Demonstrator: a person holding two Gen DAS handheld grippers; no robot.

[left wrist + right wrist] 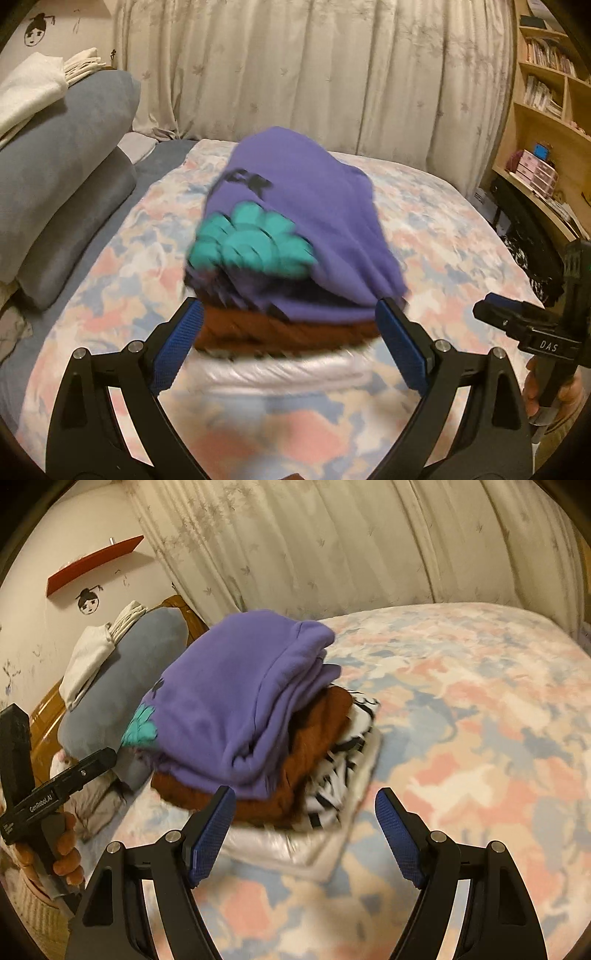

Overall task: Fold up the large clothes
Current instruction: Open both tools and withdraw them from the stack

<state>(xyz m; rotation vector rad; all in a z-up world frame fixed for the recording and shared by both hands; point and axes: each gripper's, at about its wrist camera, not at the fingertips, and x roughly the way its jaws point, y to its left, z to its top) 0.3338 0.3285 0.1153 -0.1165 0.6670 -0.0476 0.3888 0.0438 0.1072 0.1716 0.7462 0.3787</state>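
Note:
A folded purple sweatshirt (317, 206) with a teal print tops a stack of folded clothes on the bed; it also shows in the right wrist view (236, 698). Under it lie a brown garment (288, 332) (314, 746), a black-and-white patterned piece (343, 768) and a shiny white one (288, 373) (291, 845). My left gripper (290, 314) is open, its blue pads either side of the stack's near edge. My right gripper (306, 805) is open and empty, just in front of the stack's corner.
The bed (480, 709) has a pastel floral cover. Grey pillows (70, 155) with folded white cloth (33, 88) lie at the left. Curtains (314, 66) hang behind. A bookshelf (546, 92) stands at the right.

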